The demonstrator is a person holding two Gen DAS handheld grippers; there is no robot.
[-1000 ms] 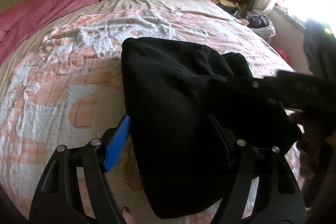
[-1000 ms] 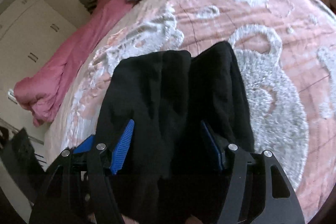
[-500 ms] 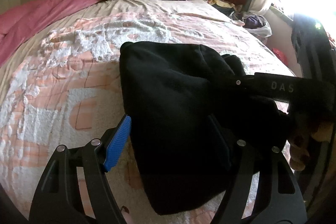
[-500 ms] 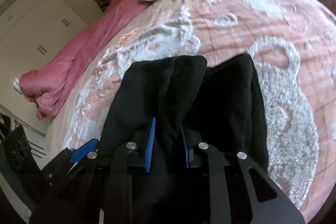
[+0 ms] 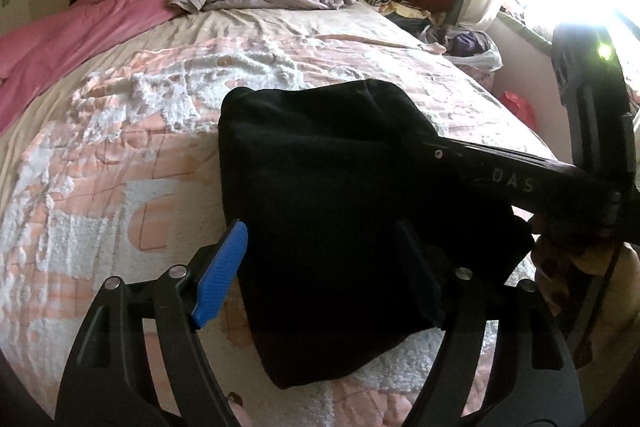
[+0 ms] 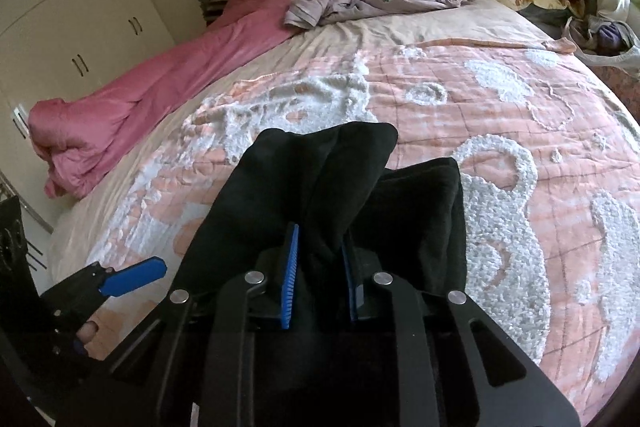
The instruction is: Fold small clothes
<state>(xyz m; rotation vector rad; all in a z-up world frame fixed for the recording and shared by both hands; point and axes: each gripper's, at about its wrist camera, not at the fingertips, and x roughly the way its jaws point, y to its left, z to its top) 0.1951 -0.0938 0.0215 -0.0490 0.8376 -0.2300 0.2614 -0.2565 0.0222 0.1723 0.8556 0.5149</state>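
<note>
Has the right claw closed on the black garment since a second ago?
Yes. The right claw went from wide open to pinching a raised fold of the black garment on the pink bedspread.

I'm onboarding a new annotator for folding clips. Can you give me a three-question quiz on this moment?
1. True or false: the right tongs are shut on the black garment.
2. Which tongs stand open? A) left tongs B) right tongs
3. Fill in: the garment lies on the pink and white ____.

Key: 1 true; 2 A; 3 bedspread.
</note>
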